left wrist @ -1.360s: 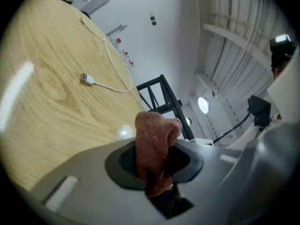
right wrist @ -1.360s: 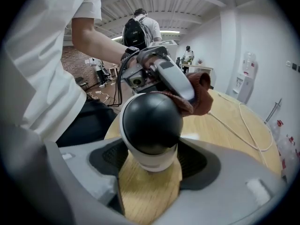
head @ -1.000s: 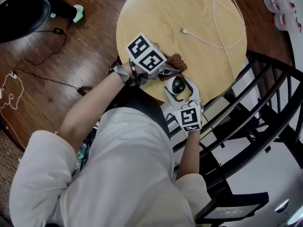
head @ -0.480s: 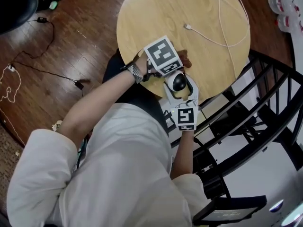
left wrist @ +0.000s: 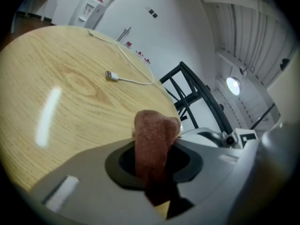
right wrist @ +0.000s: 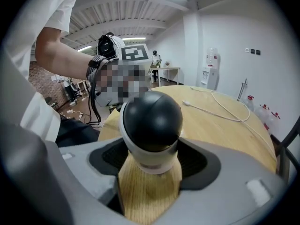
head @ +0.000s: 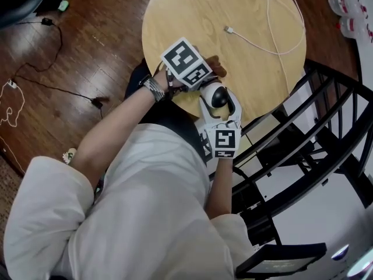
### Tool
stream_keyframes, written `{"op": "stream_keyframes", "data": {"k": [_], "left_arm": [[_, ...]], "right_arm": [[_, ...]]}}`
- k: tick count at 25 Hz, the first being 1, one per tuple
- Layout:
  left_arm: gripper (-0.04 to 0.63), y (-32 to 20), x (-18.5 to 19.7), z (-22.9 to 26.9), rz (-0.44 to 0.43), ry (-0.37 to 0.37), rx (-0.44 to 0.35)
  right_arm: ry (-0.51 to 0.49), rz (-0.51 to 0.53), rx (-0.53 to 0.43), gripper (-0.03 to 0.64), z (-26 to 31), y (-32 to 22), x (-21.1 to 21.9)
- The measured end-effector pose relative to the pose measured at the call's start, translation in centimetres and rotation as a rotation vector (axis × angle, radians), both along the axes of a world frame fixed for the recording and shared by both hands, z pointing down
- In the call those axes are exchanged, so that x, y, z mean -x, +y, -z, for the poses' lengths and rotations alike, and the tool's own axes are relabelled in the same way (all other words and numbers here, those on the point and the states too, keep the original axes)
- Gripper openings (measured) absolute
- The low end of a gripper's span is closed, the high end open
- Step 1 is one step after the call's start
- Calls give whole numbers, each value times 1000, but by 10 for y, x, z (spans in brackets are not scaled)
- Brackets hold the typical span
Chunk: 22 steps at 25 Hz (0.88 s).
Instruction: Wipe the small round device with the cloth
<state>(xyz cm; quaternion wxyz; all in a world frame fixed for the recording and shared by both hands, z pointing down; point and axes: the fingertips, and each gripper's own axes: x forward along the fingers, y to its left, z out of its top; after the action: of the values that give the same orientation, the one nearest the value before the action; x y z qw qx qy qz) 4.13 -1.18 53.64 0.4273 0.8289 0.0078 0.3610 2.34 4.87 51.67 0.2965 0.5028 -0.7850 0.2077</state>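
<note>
- Progress: looks mid-wipe. Both things are in hand and the cloth (head: pixel 214 70) is just beside the round device (head: pixel 218 95). Can't tell if they touch or how much is wiped, so prob. most rubbing is left.
- Left tool (left wrist: pixel 155 170): clenched on the brown terry cloth; a folded end sticks out past the jaws, aimed twd the device.
- Right tool (right wrist: pixel 150 168): jaws set wide, grasping the device by its white base w/ the black dome facing the camera.
- Device sits at the near edge of the round wooden counter (head: pixel 192 16); whether it rests on it or is lifted, can't tell.
- Further out: white USB cable (head: pixel 265 37) on the counter, well apart; black chair (head: pixel 315 133) beside it.
</note>
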Motion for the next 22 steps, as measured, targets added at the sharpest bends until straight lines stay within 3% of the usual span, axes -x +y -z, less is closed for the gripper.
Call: {"op": "stream_keyframes", "data": {"k": [9,17,20,22], "left_arm": [[103,6,1,7,123,125,277],[101,10,4,29,199,197,280],[101,11,3,45,197,236,266],[103,12,3,56,176,258,218]], "right_arm": [[8,5,-5,327,-2,0,-2],[36,-27,-21,327,-2,1,-2],[45,-92,-25,327,-2,0,-6],[51,-154,-7,327,-3,-1,-8]]}}
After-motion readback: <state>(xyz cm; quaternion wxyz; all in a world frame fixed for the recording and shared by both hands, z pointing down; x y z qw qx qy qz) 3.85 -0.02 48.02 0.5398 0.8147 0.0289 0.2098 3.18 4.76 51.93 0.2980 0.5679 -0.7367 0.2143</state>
